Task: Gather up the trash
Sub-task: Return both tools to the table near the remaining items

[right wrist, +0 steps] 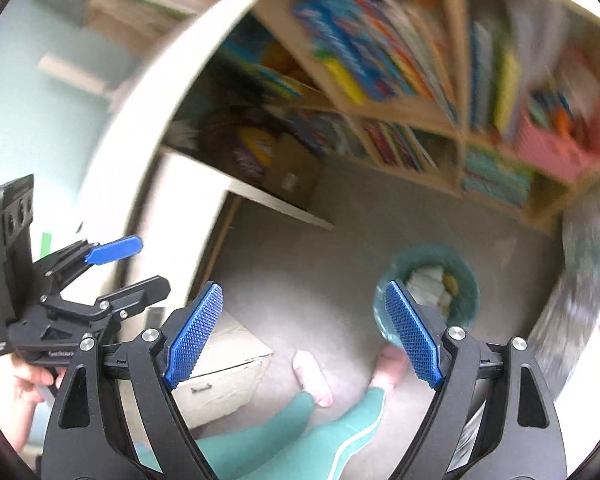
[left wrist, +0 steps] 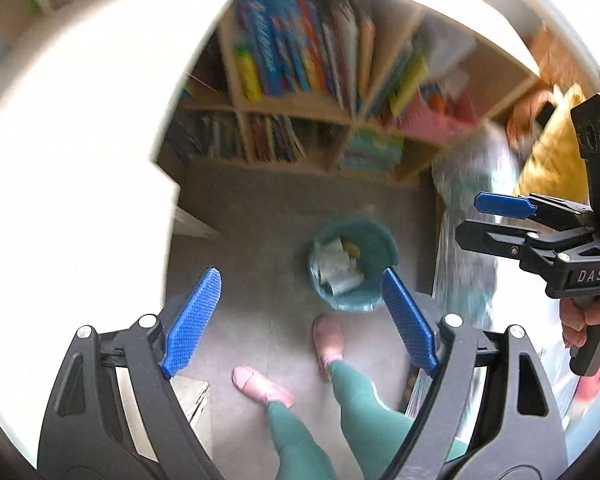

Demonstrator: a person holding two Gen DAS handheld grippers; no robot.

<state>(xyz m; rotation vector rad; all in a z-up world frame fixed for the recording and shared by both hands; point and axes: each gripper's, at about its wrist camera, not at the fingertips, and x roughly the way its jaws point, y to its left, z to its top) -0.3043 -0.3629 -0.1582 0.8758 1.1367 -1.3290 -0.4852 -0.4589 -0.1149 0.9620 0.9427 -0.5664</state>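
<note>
while both my grippers hang high with jaws spread and empty, the bin sits on the floor below, by my feet. it lies nearer my left gripper than my right gripper.

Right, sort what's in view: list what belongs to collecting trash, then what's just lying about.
For the job:
- teal bin on the floor
- crumpled paper inside it
- left gripper, open, empty
- right gripper, open, empty

Just lying about:
- bookshelf with books
- pink basket on the shelf
- cardboard box on the floor
- yellow cushion
</note>
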